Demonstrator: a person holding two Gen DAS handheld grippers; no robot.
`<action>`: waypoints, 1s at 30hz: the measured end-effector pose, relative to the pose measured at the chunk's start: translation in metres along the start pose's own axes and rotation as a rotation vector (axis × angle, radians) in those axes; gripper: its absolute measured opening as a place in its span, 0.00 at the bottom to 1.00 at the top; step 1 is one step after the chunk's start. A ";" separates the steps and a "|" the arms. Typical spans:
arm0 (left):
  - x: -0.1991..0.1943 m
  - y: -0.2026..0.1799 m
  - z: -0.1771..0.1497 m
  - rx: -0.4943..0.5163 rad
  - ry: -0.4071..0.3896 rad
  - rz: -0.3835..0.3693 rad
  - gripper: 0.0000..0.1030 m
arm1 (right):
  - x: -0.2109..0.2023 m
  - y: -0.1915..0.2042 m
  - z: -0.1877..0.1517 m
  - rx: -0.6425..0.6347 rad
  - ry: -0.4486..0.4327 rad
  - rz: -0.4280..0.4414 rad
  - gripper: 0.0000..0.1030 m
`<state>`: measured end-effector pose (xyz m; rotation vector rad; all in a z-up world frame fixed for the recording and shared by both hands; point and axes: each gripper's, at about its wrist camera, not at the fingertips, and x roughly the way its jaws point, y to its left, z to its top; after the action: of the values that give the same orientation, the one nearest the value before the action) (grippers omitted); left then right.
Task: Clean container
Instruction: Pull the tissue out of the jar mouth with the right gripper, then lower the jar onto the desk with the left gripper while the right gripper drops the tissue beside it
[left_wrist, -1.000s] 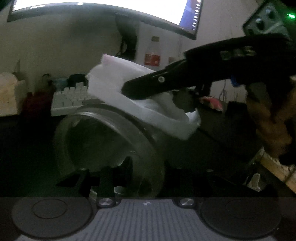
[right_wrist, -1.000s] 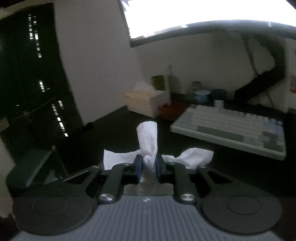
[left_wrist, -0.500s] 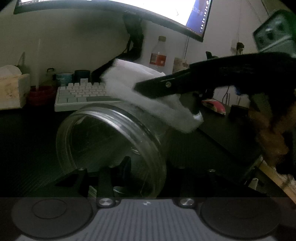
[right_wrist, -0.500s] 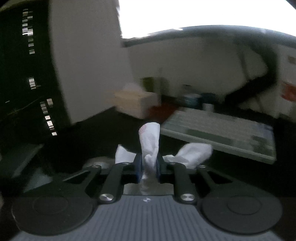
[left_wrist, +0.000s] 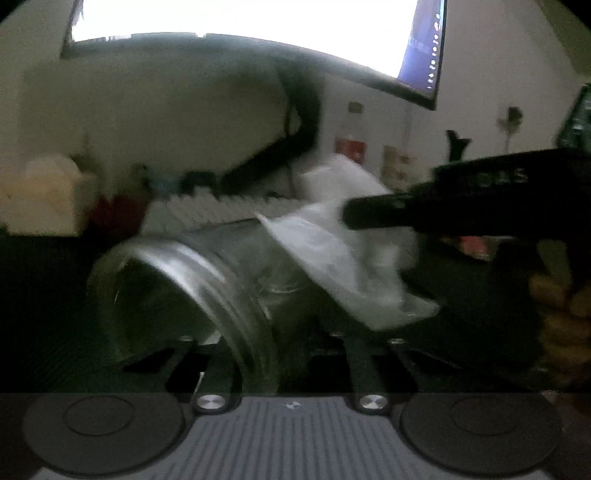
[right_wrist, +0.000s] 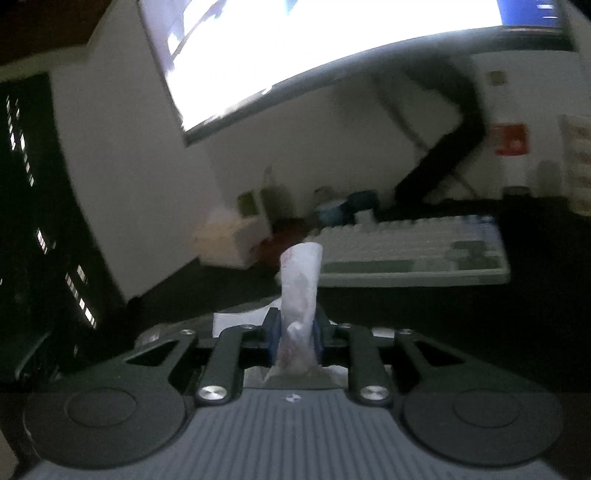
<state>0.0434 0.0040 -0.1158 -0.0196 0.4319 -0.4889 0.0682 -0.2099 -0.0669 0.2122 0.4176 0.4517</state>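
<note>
A clear glass jar (left_wrist: 207, 291) lies on its side between the fingers of my left gripper (left_wrist: 280, 343), mouth to the left; the gripper is shut on it. My right gripper (right_wrist: 295, 332) is shut on a white tissue (right_wrist: 299, 291) that stands up between its pads. In the left wrist view the right gripper (left_wrist: 461, 199) comes in from the right and presses the tissue (left_wrist: 347, 254) on the jar's upper right side. The frames are blurred.
A white keyboard (right_wrist: 413, 254) lies on the dark desk behind, under a bright monitor (right_wrist: 314, 44) on a black arm. A tissue box (right_wrist: 229, 240), cups and a red-labelled bottle (left_wrist: 351, 140) stand along the back wall.
The tissue in my right gripper has slid right and down along the jar's outer side. The jar has turned in my left gripper, its mouth now facing more to the left.
</note>
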 end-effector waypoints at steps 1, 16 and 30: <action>0.002 -0.008 0.000 0.002 -0.008 0.025 0.07 | -0.004 -0.006 -0.002 0.009 -0.015 -0.021 0.21; 0.084 -0.096 0.015 0.099 0.006 0.305 0.16 | 0.011 -0.063 -0.020 0.009 0.057 -0.186 0.21; 0.003 -0.136 -0.019 0.306 -0.002 0.248 0.78 | -0.035 -0.049 -0.045 0.042 -0.076 -0.287 1.00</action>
<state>-0.0236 -0.1157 -0.1178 0.3253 0.3479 -0.3066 0.0383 -0.2645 -0.1090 0.2058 0.3767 0.1527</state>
